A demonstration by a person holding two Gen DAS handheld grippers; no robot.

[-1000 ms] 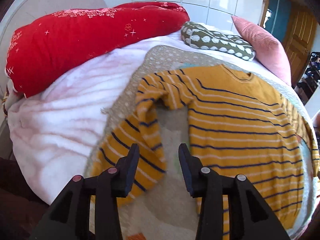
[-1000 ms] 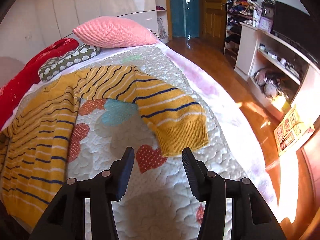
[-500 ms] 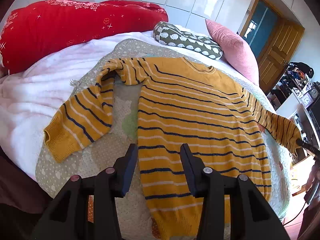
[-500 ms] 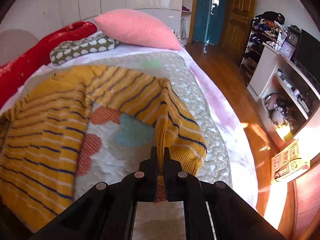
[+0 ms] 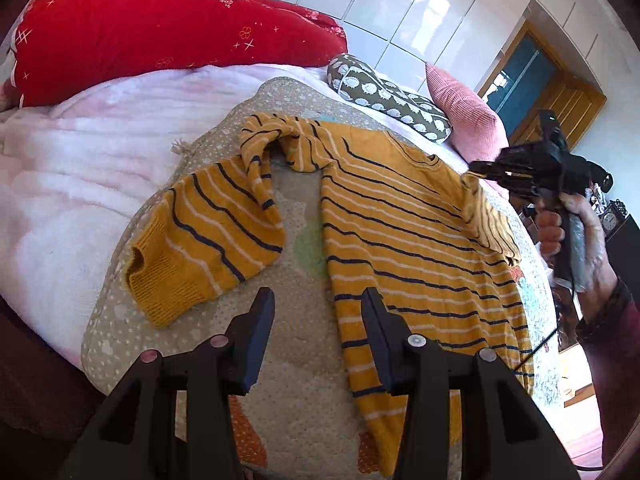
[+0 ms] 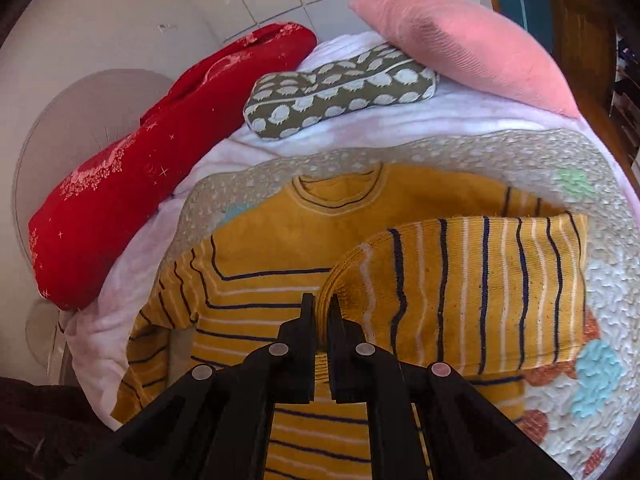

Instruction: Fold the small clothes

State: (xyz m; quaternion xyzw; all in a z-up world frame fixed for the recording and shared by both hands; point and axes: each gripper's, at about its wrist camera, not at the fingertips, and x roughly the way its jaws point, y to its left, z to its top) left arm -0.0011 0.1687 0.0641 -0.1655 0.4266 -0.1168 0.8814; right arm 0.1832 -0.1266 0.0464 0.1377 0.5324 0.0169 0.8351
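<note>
A yellow sweater (image 5: 404,232) with navy and white stripes lies flat on a quilted mat (image 5: 280,392) on the bed. Its left sleeve (image 5: 208,240) lies bent beside the body. My left gripper (image 5: 318,332) is open and empty, hovering above the mat between that sleeve and the sweater's lower body. My right gripper (image 6: 322,308) is shut on the cuff of the right sleeve (image 6: 480,292) and holds it lifted over the sweater's chest. The right gripper also shows in the left wrist view (image 5: 476,169), held in a hand.
A red bolster (image 5: 160,28), an olive patterned cushion (image 5: 384,96) and a pink pillow (image 5: 464,120) line the bed's head. A pink blanket (image 5: 80,160) covers the bed to the left of the mat. A wooden door (image 5: 560,100) is at far right.
My right gripper, shut on the sleeve cuff, has carried it up and across over the sweater body. My left gripper, still open, has shifted left toward the left sleeve.
</note>
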